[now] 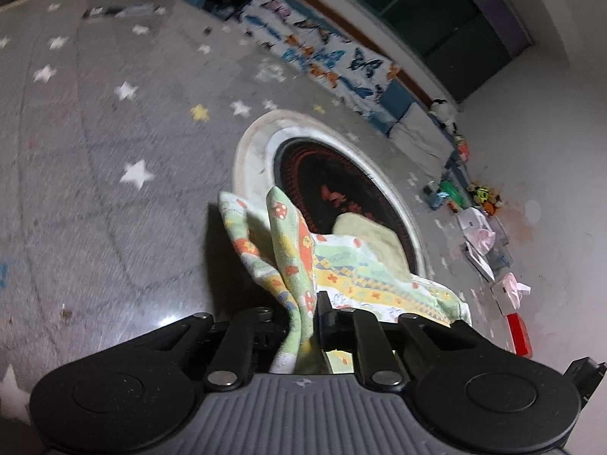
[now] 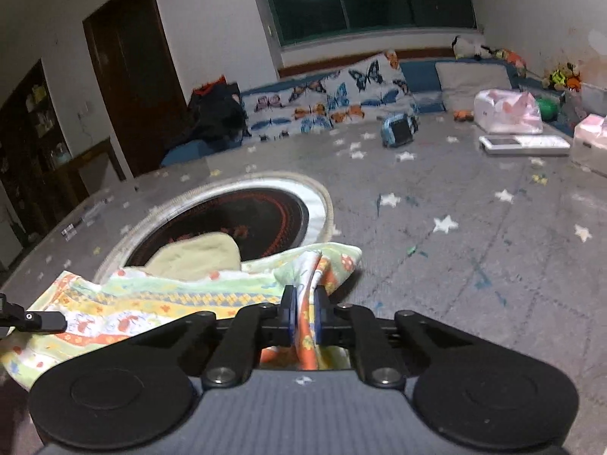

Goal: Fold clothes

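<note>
A pastel patterned cloth (image 1: 356, 269) in green, yellow and orange, printed with mushrooms, is stretched between my two grippers above the floor. My left gripper (image 1: 305, 314) is shut on one bunched corner of it. My right gripper (image 2: 303, 305) is shut on another corner of the cloth (image 2: 159, 295), which spreads to the left in that view. A pale yellow-green garment (image 2: 197, 254) lies behind the cloth on the round rug; it also shows in the left wrist view (image 1: 371, 239). Part of the left gripper (image 2: 30, 320) shows at the right wrist view's left edge.
A round dark rug with a white rim (image 2: 318, 204) lies on the grey star-patterned carpet (image 2: 474, 235). Butterfly-print cushions (image 2: 334, 94) line the far wall. Toys, a tissue box (image 1: 508, 292), a red box (image 1: 519, 335) and a white bag (image 2: 508, 112) sit along the carpet's edge.
</note>
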### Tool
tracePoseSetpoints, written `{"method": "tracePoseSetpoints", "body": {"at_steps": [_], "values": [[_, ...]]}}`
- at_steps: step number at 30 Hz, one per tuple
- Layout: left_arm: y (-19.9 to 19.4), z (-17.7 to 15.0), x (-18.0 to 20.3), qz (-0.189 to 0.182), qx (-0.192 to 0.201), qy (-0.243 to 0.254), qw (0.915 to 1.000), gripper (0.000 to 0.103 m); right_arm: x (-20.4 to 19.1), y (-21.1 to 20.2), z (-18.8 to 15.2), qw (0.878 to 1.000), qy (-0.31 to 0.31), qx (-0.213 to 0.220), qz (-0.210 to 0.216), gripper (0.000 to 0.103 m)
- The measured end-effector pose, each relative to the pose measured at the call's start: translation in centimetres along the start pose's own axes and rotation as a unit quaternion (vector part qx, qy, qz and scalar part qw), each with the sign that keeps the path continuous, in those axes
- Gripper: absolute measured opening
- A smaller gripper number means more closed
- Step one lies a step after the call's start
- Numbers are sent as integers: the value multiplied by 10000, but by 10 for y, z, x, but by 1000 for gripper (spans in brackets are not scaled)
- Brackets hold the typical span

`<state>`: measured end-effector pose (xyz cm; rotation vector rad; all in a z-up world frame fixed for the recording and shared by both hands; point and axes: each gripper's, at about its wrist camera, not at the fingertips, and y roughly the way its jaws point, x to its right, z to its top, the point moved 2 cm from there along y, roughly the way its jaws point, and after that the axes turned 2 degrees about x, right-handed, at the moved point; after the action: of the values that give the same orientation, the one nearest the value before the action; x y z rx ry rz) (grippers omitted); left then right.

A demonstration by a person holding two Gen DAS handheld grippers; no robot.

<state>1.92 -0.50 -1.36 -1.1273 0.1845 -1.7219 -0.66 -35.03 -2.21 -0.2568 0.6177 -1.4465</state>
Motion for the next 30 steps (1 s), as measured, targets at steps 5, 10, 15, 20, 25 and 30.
{"method": "tracePoseSetpoints", "body": {"at_steps": [5,10,15,20,25,30], "values": [[-2,6,22,-183,57,273,9994,10,-6,-24,9,9995,-117,306,20,8],[6,8,49,-337,-23,526,9980,10,-4,-42,22,9981,-256,548,-105,8],[17,11,82,-516,-47,772,9957,10,10,-55,35,9964,-297,718,-340,7],[33,14,117,-644,-123,1038,9924,10,35,-66,49,9934,-289,885,-668,7],[56,14,151,-700,-235,1294,9888,10,60,-72,61,9901,-298,980,-956,7],[76,11,179,-695,-283,1522,9855,10,85,-71,71,9873,-294,1002,-1199,7]]}}
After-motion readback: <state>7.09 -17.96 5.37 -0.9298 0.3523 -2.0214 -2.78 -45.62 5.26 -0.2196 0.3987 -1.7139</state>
